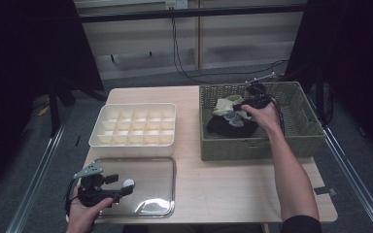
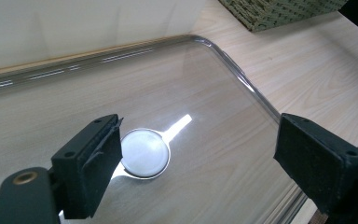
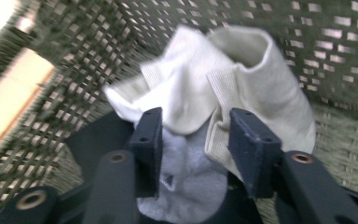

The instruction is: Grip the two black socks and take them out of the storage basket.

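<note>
The right gripper (image 3: pixel 193 140) is inside the wicker basket (image 1: pixel 298 104), its jaws partly open around a fold of the white sock (image 3: pixel 223 79), which lies on the grey sock (image 3: pixel 186 186) and some black clothes (image 1: pixel 221 127) in the basket's left half. I judge the main risk is that the jaws close on both socks together, because the grey one sits just under the white fold; a shallow grip could also let the sock slip when lifted over the basket wall. The left gripper (image 2: pixel 196 154) hovers with jaws wide over the clear lid (image 2: pixel 242 79), near its round knob (image 2: pixel 144 153). The divided organiser box (image 1: pixel 133 125) stands empty left of the basket, nothing blocks the way.
</note>
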A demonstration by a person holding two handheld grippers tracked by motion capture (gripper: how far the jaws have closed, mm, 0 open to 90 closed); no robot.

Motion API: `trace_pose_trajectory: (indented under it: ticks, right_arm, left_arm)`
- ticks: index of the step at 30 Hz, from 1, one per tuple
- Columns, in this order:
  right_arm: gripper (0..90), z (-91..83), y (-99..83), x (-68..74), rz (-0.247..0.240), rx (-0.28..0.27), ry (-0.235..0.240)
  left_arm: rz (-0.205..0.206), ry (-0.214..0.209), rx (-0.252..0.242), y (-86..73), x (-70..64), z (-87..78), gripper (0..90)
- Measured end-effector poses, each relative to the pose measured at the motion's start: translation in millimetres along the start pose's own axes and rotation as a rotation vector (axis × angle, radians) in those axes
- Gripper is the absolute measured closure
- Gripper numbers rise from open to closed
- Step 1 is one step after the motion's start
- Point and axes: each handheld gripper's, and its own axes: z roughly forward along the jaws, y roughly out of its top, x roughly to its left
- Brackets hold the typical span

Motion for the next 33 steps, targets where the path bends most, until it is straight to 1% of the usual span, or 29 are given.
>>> trace_pose_trajectory:
  ticks: [1,3,4,5,6,8,9,11,12,13,14,15,17,18,19,20,21,22,24,26,28,29,31,33]
  right_arm:
    - [53.0,0.0,0.0,0.0,0.0,0.0,0.0]
    - [53.0,-4.6,1.9,5.5,-0.004,-0.029,0.032]
    - [54.5,-7.7,2.9,11.8,-0.01,-0.048,0.076]
    - [54.5,-7.7,2.9,11.8,-0.01,-0.048,0.076]
    - [57.4,-7.4,2.9,15.3,-0.018,-0.048,0.101]
    - [64.8,-5.1,2.5,23.9,-0.043,-0.039,0.127]
    - [66.8,-2.9,2.4,28.1,-0.056,-0.032,0.145]
    - [68.2,3.9,3.3,37.6,-0.078,-0.008,0.153]
    - [68.9,7.2,3.8,40.2,-0.089,-0.004,0.164]
    - [68.8,15.3,5.4,48.0,-0.115,0.025,0.159]
    - [68.8,15.3,5.4,48.0,-0.115,0.025,0.159]
    - [68.8,18.8,6.4,51.9,-0.123,0.044,0.163]
    - [67.8,27.0,8.9,59.8,-0.166,0.063,0.146]
    - [68.1,30.1,9.6,60.8,-0.175,0.067,0.148]
    - [68.1,34.4,10.1,61.9,-0.178,0.079,0.155]
    - [66.8,43.1,9.8,63.5,-0.178,0.127,0.147]
    - [66.8,43.1,9.8,63.5,-0.178,0.127,0.147]
    - [64.9,47.3,9.4,64.0,-0.18,0.158,0.15]
    - [62.9,53.1,8.7,64.4,-0.2,0.198,0.13]
    - [61.6,55.8,8.0,64.7,-0.203,0.211,0.128]
    - [59.7,60.9,6.2,63.9,-0.199,0.25,0.115]
    - [59.7,60.9,6.2,63.9,-0.199,0.25,0.115]
    - [59.3,64.9,5.3,65.2,-0.208,0.267,0.12]
    - [59.4,69.2,3.6,66.7,-0.217,0.299,0.129]
  left_arm:
    - [0.002,-0.002,0.001,0.2,-0.1,0.0,14.5]
    - [0.004,-0.007,0.001,0.5,-0.6,0.3,14.5]
    - [0.002,-0.004,0.0,0.7,-0.9,0.1,14.4]
    - [0.001,-0.002,-0.002,1.0,-0.8,-0.5,14.4]
    - [0.002,-0.001,-0.007,1.1,-0.3,-1.3,14.4]
    - [-0.003,-0.002,-0.008,1.0,0.2,-1.8,14.4]
    - [-0.002,-0.001,-0.007,0.9,0.5,-1.5,14.4]
    - [0.002,-0.002,-0.003,0.9,0.8,-1.2,14.4]
    - [-0.001,-0.004,-0.005,1.0,0.3,-1.0,14.4]
    - [0.002,-0.001,-0.009,1.0,-0.2,-0.9,14.4]
    - [0.004,-0.004,-0.012,0.9,-0.5,-0.9,14.4]
    - [0.004,-0.005,-0.011,0.7,-0.6,-0.7,14.4]
    - [0.009,-0.009,-0.002,0.3,-0.1,-0.3,14.4]
    - [0.011,-0.009,0.001,0.1,0.0,0.1,14.4]
    - [0.007,-0.009,-0.001,0.0,-0.5,0.6,14.4]
    - [0.009,-0.009,-0.001,-0.1,-0.8,0.7,14.4]
    - [0.008,-0.01,-0.002,-0.2,-1.2,0.7,14.4]
    - [0.011,-0.011,-0.001,-0.2,-1.5,0.7,14.4]
    - [0.012,-0.011,0.0,-0.1,-1.4,0.7,14.3]
    - [0.011,-0.011,0.0,-0.1,-1.6,1.1,14.3]
    - [0.012,-0.009,0.003,0.0,-2.0,1.3,14.3]
    - [0.013,-0.01,0.001,0.0,-2.0,1.4,14.3]
    - [0.012,-0.01,0.0,0.0,-2.0,1.4,14.3]
    - [0.013,-0.011,0.003,-0.1,-1.8,1.7,14.3]
